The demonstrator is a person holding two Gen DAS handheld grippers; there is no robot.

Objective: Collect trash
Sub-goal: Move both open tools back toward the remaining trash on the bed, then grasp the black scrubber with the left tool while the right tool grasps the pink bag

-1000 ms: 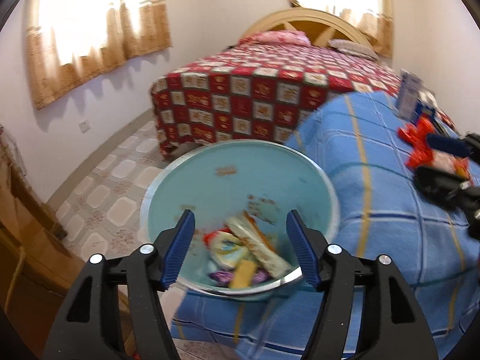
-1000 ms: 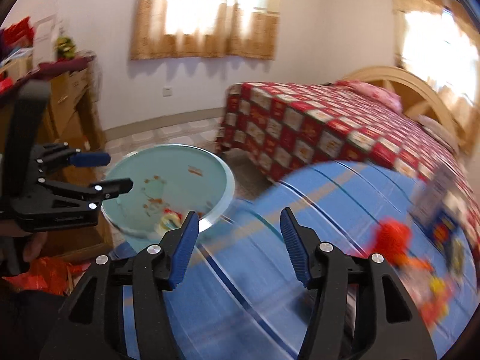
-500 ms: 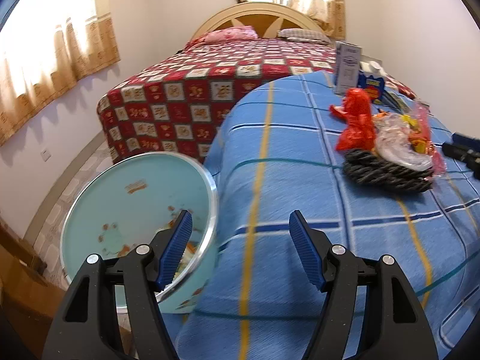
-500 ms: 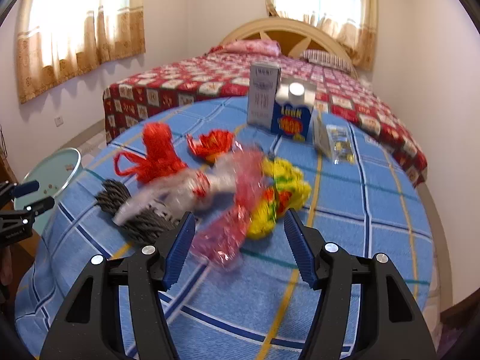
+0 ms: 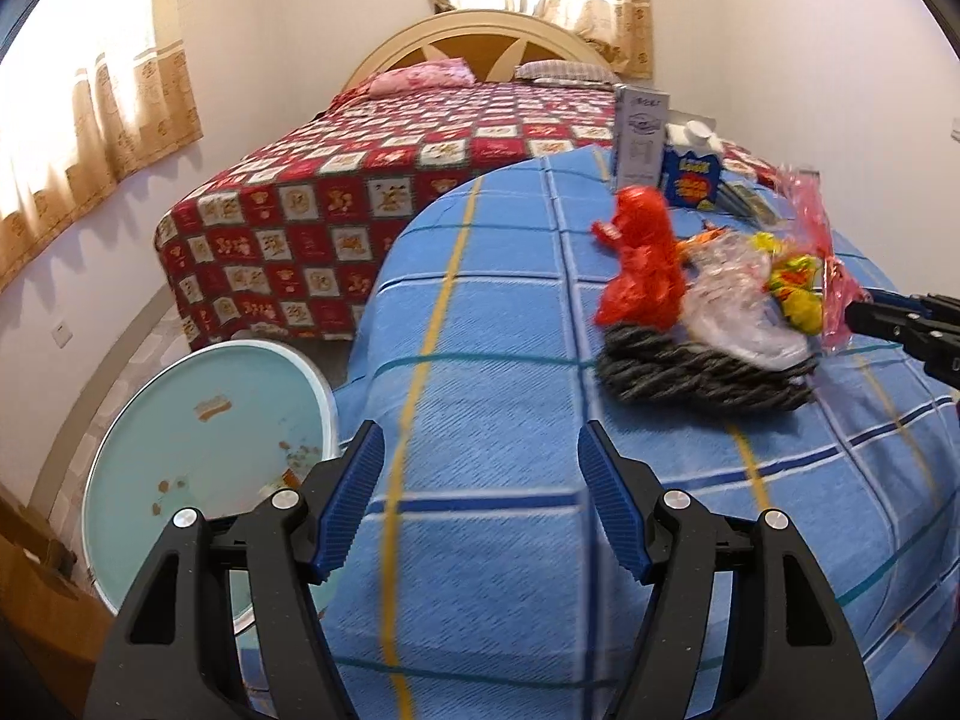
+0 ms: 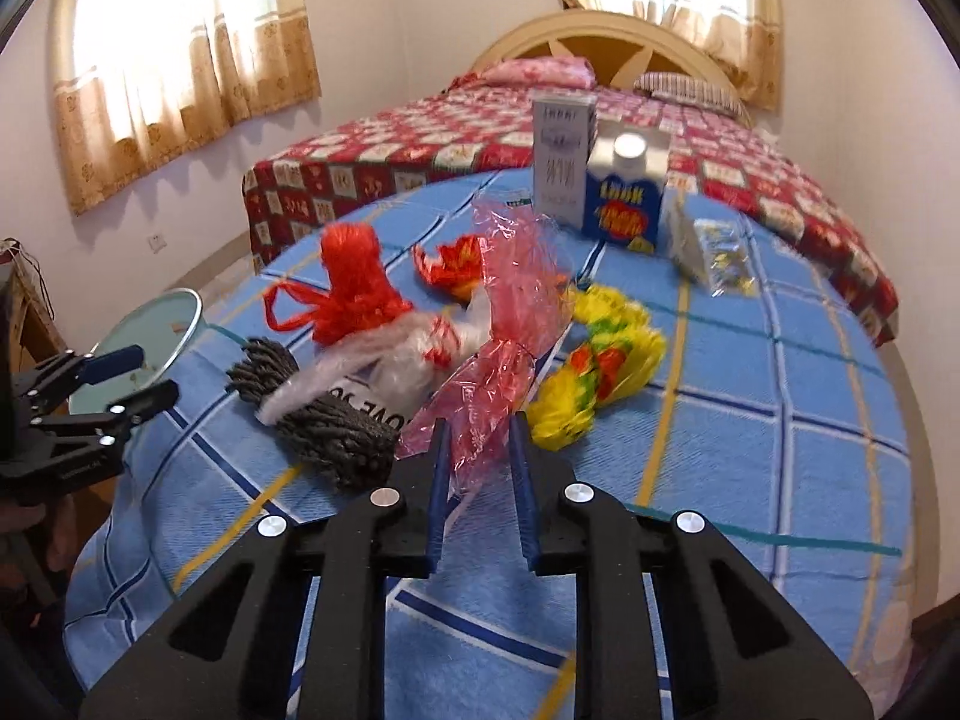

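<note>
Right gripper (image 6: 480,468) jaws just closed, clamped on pink wrapper (image 6: 510,324) beside the dark yarn bundle (image 6: 318,414); lift straight, clear of neighbours, toward bin (image 5: 204,456); left gripper (image 5: 480,498) jaws apart, empty

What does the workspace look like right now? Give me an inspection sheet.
Surface: blue checked cloth over a round table.
Job's things: pink plastic wrapper, red bag, clear bag, yellow bag, dark yarn bundle; teal bin beside the table.
Clutter: white carton, blue carton, small packet, upright at the far side.
Grippers: right tongs have just closed on the pink wrapper; left tongs open, empty.
Cables: nothing seen.
Surroundings: bed, curtained windows.
</note>
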